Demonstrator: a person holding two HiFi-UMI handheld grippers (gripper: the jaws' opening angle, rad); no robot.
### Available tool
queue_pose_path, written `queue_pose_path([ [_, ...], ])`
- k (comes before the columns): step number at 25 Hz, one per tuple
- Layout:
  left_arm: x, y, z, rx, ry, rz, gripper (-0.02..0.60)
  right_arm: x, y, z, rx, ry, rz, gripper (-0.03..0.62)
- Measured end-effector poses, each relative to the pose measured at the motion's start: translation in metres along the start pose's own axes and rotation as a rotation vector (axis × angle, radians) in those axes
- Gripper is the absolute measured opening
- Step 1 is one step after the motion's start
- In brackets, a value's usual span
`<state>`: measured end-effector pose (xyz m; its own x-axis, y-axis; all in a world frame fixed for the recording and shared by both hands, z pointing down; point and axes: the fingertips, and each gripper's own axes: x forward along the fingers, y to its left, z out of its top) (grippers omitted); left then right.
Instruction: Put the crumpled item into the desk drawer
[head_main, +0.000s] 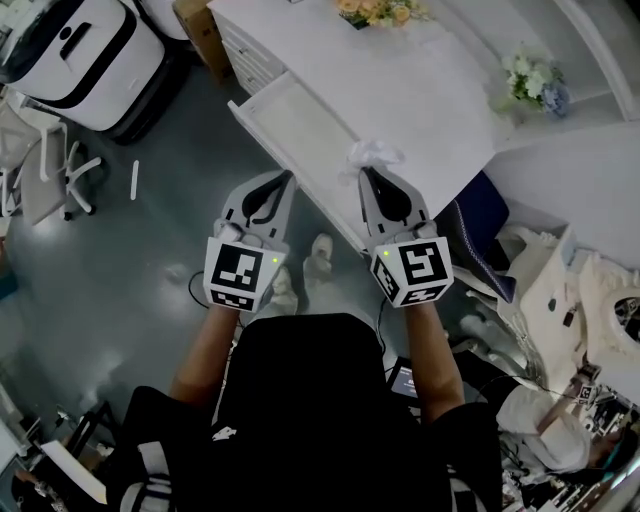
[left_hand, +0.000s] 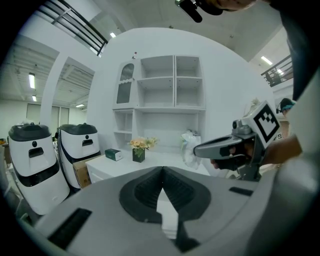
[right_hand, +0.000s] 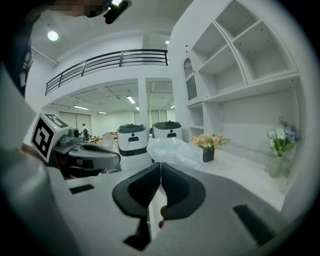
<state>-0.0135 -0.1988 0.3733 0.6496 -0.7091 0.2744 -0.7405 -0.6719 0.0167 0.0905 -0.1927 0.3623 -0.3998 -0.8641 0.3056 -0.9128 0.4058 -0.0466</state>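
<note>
In the head view the right tool (head_main: 366, 172) is clamped on the crumpled item (head_main: 372, 153), a wad of thin whitish plastic that sticks out past its tips. The wad sits about where the open drawer (head_main: 300, 130) meets the front edge of the white table (head_main: 420, 90); the drawer juts out pale, with nothing visible in it. The left tool (head_main: 288, 176) hangs over the drawer, jaws together on nothing. In the left gripper view that tool's dark pads meet at the tips with nothing between them, and the right tool shows at the right with the wad bunched at its nose, in front of the shelves. In the right gripper view the jaws are closed on a pinch of the plastic, the rest billowing beyond the tips, and a small pot of flowers (right_hand: 209, 146) stands on the table behind. The step in hand, as I judge it, is carrying the wad over the drawer. To do it well, bring the right tool sideways until the whole wad is inside the drawer's walls. Lower it close to the drawer's floor before parting the jaws, since such light plastic may drift or cling to a pad. Keep the left tool out of the way, ready to push the drawer in
</note>
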Motion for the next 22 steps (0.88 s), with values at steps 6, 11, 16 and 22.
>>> queue_pose_path([
  [6,0.025,-0.003,-0.018,-0.023,0.042,-0.002,0.006,0.021,-0.015,-0.020,0.010,0.054,0.038,0.003],
  [11,0.039,-0.005,-0.031,-0.038,0.068,-0.005,0.006,0.036,-0.022,-0.038,0.009,0.105,0.067,0.003],
  [16,0.050,0.000,-0.044,-0.055,0.091,0.001,0.006,0.049,-0.024,-0.057,0.021,0.149,0.094,0.003],
  [22,0.058,0.005,-0.062,-0.073,0.122,0.013,0.006,0.060,-0.028,-0.082,0.006,0.212,0.113,0.003],
])
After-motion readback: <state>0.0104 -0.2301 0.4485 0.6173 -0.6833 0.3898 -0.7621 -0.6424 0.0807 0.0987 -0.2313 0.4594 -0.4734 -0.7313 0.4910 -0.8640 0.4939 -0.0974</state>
